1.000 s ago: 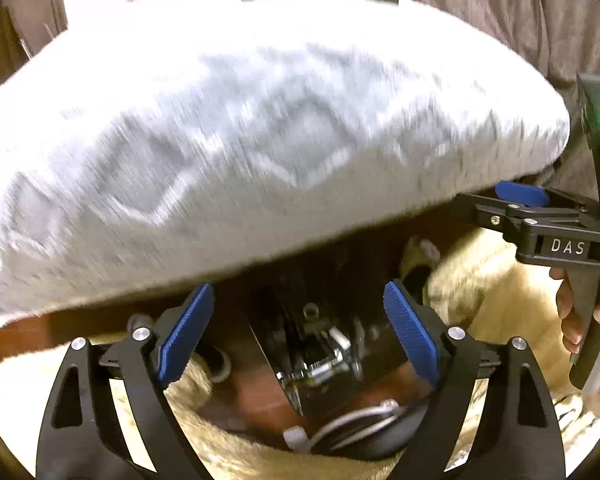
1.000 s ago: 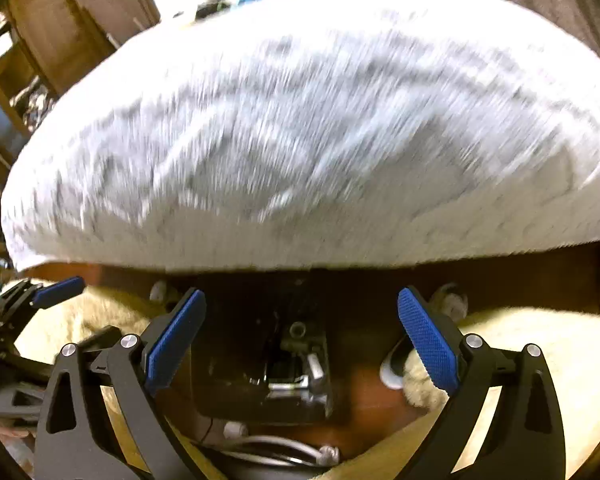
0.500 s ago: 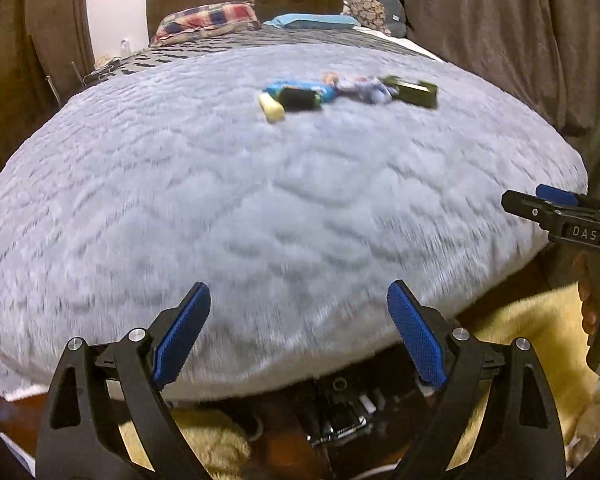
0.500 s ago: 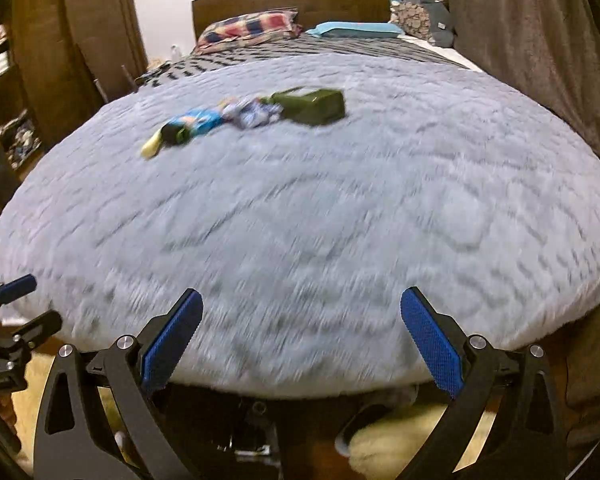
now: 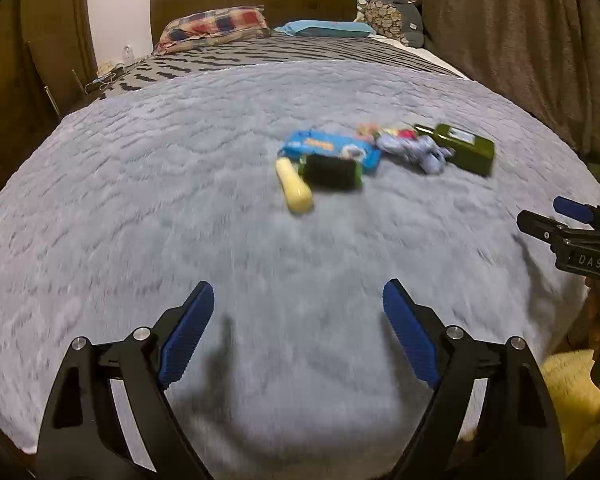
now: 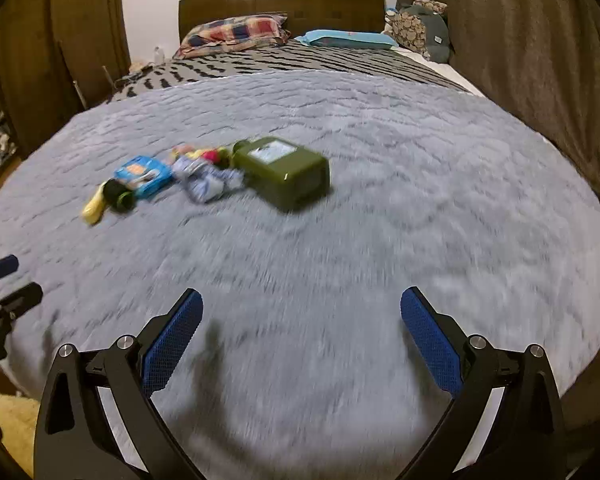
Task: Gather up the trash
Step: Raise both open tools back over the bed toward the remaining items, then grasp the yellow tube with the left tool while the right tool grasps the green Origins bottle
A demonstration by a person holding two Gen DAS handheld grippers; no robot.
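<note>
Trash (image 5: pixel 380 154) lies clustered on the blanket (image 5: pixel 140 200) — left gripper (image 5: pixel 298 316) and right gripper (image 6: pixel 302 322) hover level, jaws spread, empty.

I see a grey wavy-textured blanket (image 5: pixel 180 184); on it an olive-green bottle (image 6: pixel 286 172), a blue wrapper (image 5: pixel 332 150), a pale yellow tube (image 5: pixel 294 186); behind, a red-and-blue plaid pillow (image 6: pixel 236 34), a black-striped grey cover (image 6: pixel 300 62); my gripper pads (image 5: pixel 186 334) are blue.
</note>
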